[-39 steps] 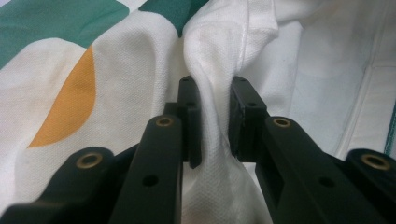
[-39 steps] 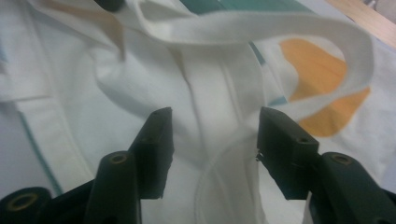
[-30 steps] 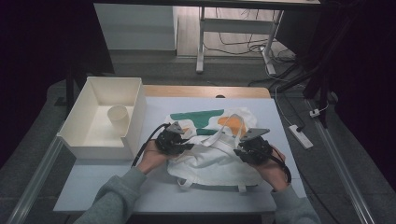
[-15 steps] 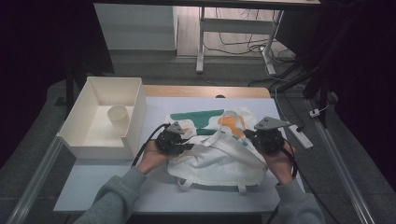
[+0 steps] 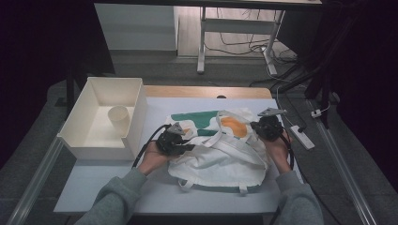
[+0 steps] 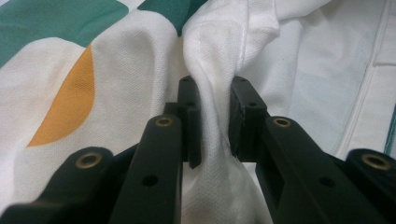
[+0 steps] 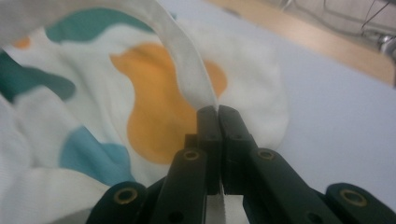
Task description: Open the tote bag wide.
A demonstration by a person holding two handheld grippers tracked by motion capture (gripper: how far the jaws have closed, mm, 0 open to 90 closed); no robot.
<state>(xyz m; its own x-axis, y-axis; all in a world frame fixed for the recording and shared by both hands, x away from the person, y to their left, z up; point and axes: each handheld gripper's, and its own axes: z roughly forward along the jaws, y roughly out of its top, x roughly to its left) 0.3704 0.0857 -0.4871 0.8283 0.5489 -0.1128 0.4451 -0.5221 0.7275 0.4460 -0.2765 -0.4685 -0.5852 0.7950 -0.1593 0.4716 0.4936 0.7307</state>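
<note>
The high view looks forward and down over the table (image 5: 155, 197); both gripper views sit close against the shared cloth bag (image 5: 220, 157).

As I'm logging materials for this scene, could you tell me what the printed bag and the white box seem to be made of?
Printed bag: apparently woven cotton canvas, matte; the left gripper view shows its weave and soft folds. White box: probably painted wood or plastic; smooth, rigid walls, hard to tell.

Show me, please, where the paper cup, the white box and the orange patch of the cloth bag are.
paper cup (image 5: 118, 119), high view, on its side wall.
white box (image 5: 134, 112), high view, on its right wall.
orange patch (image 7: 154, 116), right gripper view, on its middle.
</note>
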